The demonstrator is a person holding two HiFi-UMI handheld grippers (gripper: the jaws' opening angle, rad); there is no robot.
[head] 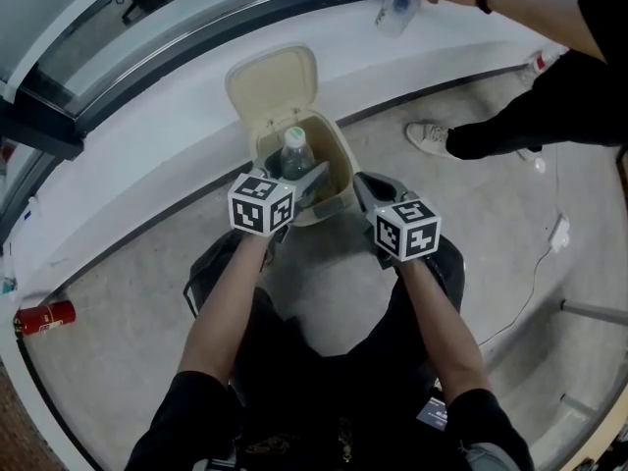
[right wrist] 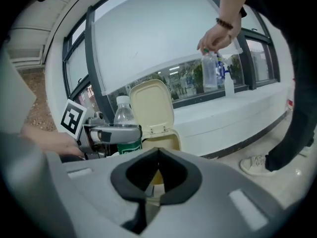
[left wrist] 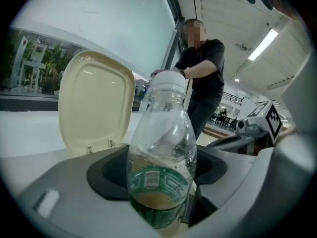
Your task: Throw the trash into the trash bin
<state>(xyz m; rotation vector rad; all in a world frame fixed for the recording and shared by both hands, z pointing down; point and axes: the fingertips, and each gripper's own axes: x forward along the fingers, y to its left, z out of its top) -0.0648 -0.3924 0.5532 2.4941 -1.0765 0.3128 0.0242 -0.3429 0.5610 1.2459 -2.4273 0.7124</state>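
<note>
Step in hand, as I'm reading it: dropping the bottle.
- Bin (head: pixel 343 165) is sitting at 12 o'clock from the person's knees, with the lid (head: pixel 273 81) standing open on its far side.
- Bottle (head: pixel 293 150) is hanging upright over the mouth, cap up.
- Left claw (head: pixel 296 177) is pinching it around the middle.
- Right claw (right wrist: pixel 157 151) is pressed together, gripping nothing, hovering at 3 o'clock of the bin.

Doing it well:
- Keeping the bottle centred over the mouth, clear of the lid at 12 and the rim at 6.
- Lowering it close to the mouth before spreading the claw, so it isn't bouncing off the rim.
- Brownish dregs are sitting in it, so keeping it upright and capped.
- Keeping the right claw off the lid, so it isn't knocking it shut.

Not showing:
- Second person (head: pixel 549 116) at 2 o'clock is getting cut off by the frame edge, handling another bottle (head: pixel 397 8) over the counter (head: pixel 147 155).
- Bin's inside: bottle and claw are covering it, so I can't tell the fill level.
- Whatever is propping the lid open is out of sight.
- Bottle's base is getting cropped in the left gripper view.
- Red can (head: pixel 44 316) at 8 o'clock is too small to read.
</note>
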